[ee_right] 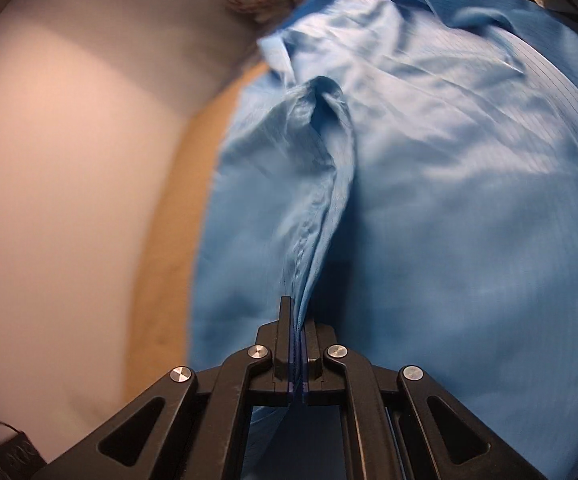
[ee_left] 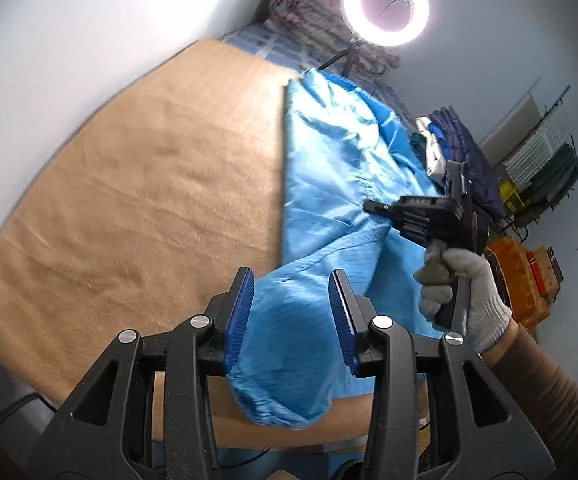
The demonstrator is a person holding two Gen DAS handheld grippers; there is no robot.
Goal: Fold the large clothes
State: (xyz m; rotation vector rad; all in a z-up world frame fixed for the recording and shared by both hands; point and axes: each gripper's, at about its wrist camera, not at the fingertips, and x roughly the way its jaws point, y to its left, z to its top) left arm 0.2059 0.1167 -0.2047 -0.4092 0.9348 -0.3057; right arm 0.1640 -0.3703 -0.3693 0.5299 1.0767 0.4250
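Observation:
A large shiny blue garment (ee_left: pixel 337 168) lies spread over a tan blanket (ee_left: pixel 149 184) that covers the table. One sleeve (ee_left: pixel 285 360) hangs over the near edge. My left gripper (ee_left: pixel 291 280) stands open just above that sleeve; its blue pads (ee_left: pixel 241 320) do not press the cloth. A gloved hand (ee_left: pixel 465 296) holds my right gripper (ee_left: pixel 371 206) out over the garment's right side. In the right wrist view my right gripper (ee_right: pixel 295 312) is shut on a raised fold of the blue garment (ee_right: pixel 429 200), and a ridge of cloth runs up from its fingertips.
A lit ring light (ee_left: pixel 385 6) stands behind the table's far end, beside a patterned cloth heap (ee_left: pixel 309 12). A pile of dark and white clothes (ee_left: pixel 461 152) sits to the right of the garment. Orange boxes (ee_left: pixel 509 272) and shelving (ee_left: pixel 541 168) stand further right. White walls close the left.

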